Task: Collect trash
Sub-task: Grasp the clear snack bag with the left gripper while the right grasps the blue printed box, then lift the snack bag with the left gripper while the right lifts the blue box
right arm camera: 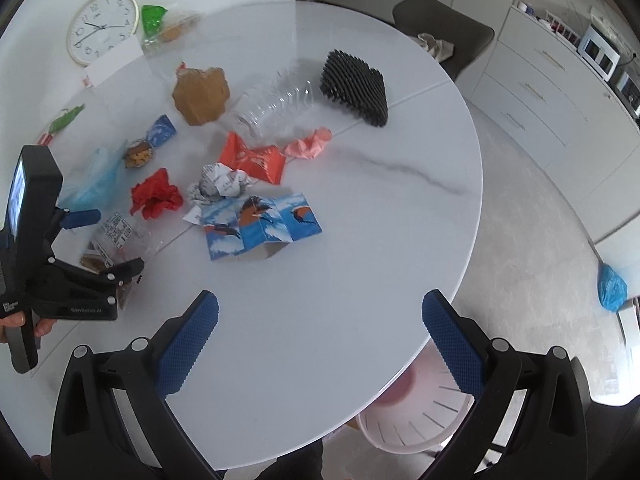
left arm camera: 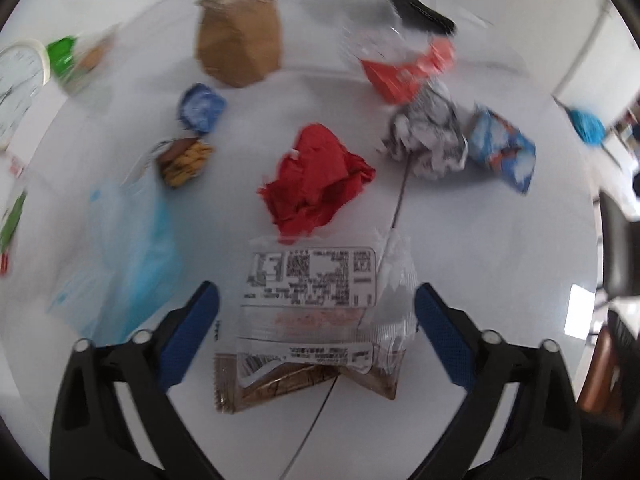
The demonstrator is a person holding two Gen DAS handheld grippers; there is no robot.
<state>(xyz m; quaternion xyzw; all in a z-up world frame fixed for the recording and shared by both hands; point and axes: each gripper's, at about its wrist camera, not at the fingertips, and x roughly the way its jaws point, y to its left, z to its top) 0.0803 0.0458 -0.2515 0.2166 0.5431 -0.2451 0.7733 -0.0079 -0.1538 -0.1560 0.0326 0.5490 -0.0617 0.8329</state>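
Trash lies scattered on a round white table [right arm camera: 340, 280]. My left gripper [left arm camera: 316, 320] is open, its fingers either side of a clear snack wrapper with a printed label [left arm camera: 312, 280]; the right wrist view shows the same wrapper [right arm camera: 116, 232] and left gripper [right arm camera: 108, 240]. Past it lie crumpled red paper [left arm camera: 316, 180], grey newspaper ball [left arm camera: 428, 136], blue printed carton [left arm camera: 500, 144], red-orange packet [left arm camera: 404, 72] and brown paper bag [left arm camera: 240, 44]. My right gripper [right arm camera: 320, 332] is open and empty over bare table near the front edge.
A pale pink waste bin [right arm camera: 416, 424] stands on the floor under the table's front edge. A wall clock [right arm camera: 102, 26], clear bottle [right arm camera: 276, 104] and black mesh [right arm camera: 356, 88] lie at the back. A blue plastic bag [left arm camera: 124, 256] lies left. A chair [right arm camera: 444, 28] stands behind.
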